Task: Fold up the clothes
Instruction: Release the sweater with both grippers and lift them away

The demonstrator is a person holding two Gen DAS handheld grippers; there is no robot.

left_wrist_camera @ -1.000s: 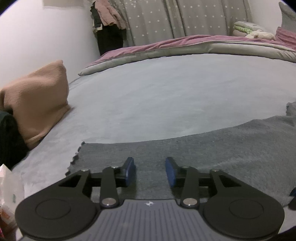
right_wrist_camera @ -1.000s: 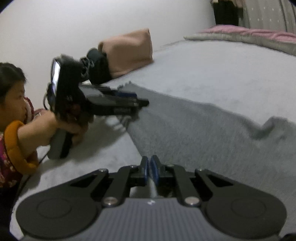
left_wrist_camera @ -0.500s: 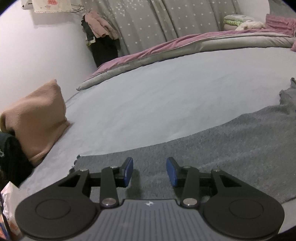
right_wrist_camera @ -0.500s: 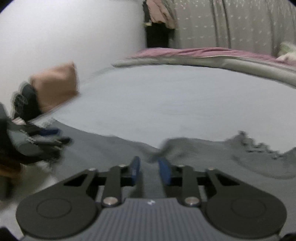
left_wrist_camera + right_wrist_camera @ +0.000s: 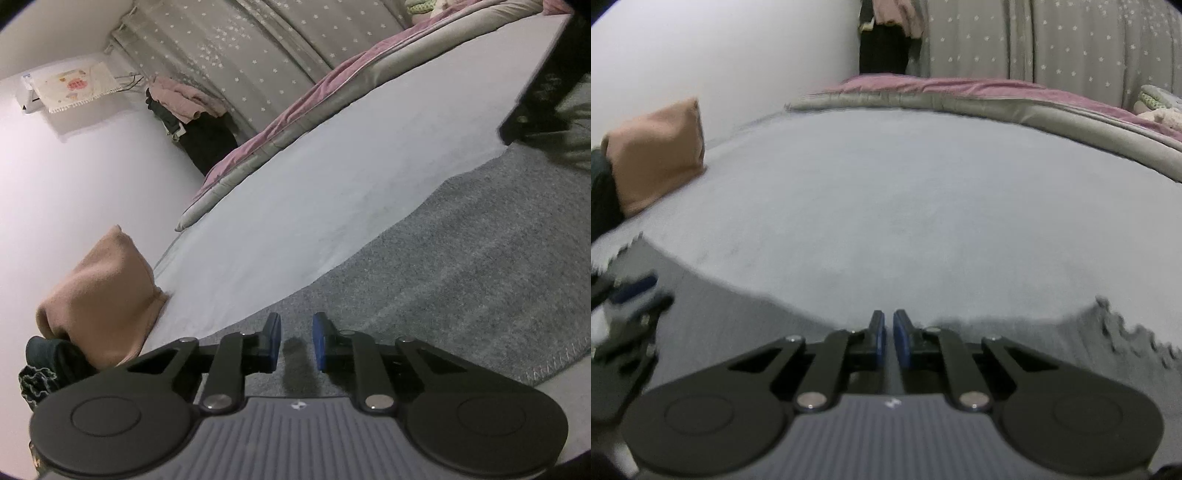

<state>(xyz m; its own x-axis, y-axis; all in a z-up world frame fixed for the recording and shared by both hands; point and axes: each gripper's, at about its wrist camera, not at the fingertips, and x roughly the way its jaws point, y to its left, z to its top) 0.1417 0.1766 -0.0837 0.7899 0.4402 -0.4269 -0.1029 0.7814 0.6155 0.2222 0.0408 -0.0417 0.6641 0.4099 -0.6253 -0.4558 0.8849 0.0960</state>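
Blue pads of the left gripper [image 5: 296, 341] stand spread with a clear gap, hovering low over the grey knitted garment [image 5: 480, 280], nothing between them but the cloth's surface below. In the right wrist view the right gripper [image 5: 889, 341] has its pads drawn almost together, only a thin slit left; whether a fold of cloth is pinched there I cannot tell, as the slit looks empty from this angle.

That garment lies spread flat on the bed [image 5: 332, 177], filling the lower right of the left view and running across the bottom of the right view. It looks soft, limp and light, a fuzzy knit that should grip well against the pads and not slip, but it will sag and drag if lifted by one point only. Best holds, to my eye, are the edges: the stitched hem [image 5: 554, 354] at the lower right of the left view, and the fringed corner [image 5: 1123, 328] at the right of the right view. Two corners taken together would carry the fold over evenly.

Beyond the cloth's far edge the pale grey sheet is open and smooth, with plenty of room for laying a fold away from the grippers. A tan cushion [image 5: 99, 299] sits at the left, well apart, and a pink-and-grey quilt [image 5: 960, 92] rims the far side. Something dark and blurred [image 5: 546, 92] sits at the upper right of the left view, over the cloth's far end.
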